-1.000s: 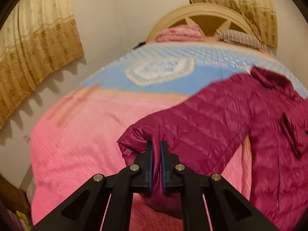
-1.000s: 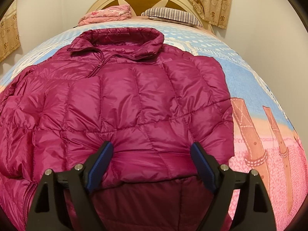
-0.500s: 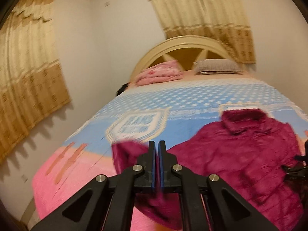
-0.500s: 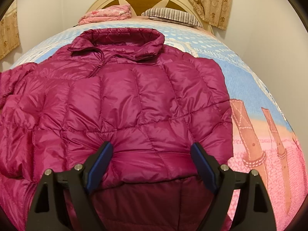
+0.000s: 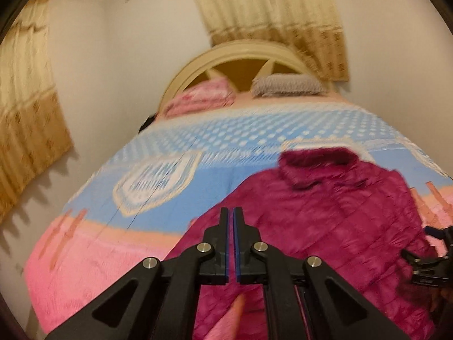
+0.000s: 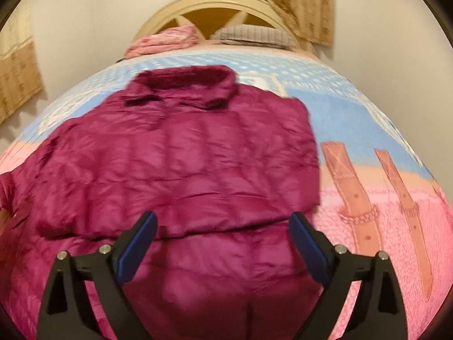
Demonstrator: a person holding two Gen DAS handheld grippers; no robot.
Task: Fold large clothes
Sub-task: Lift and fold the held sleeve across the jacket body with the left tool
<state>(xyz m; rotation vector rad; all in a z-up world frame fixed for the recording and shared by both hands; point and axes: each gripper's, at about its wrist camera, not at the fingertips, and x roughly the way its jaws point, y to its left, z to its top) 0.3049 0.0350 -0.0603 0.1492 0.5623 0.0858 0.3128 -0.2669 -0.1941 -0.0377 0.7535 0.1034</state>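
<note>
A magenta quilted jacket [image 6: 198, 164] lies front up on the bed, collar toward the headboard. In the left wrist view the jacket [image 5: 339, 226] fills the lower right. My left gripper [image 5: 230, 212] is shut, and the sleeve fabric rises to its tips over the jacket's left side. My right gripper [image 6: 223, 226] hovers above the jacket's lower half. Its jaws are opening wide, and the pads touch no fabric. In the left wrist view the right gripper [image 5: 433, 255] shows at the right edge.
The bed [image 6: 368, 119] has a blue and pink spread. A pink folded blanket [image 6: 164, 39] and a striped pillow [image 6: 254, 32] lie by the cream headboard [image 6: 220, 2]. Walls and curtains [image 5: 25, 119] close in on the left side.
My left gripper rose and swung right, carrying the sleeve from the pink spread in over the jacket's body. My right gripper lifted back from the jacket and its jaws spread wider.
</note>
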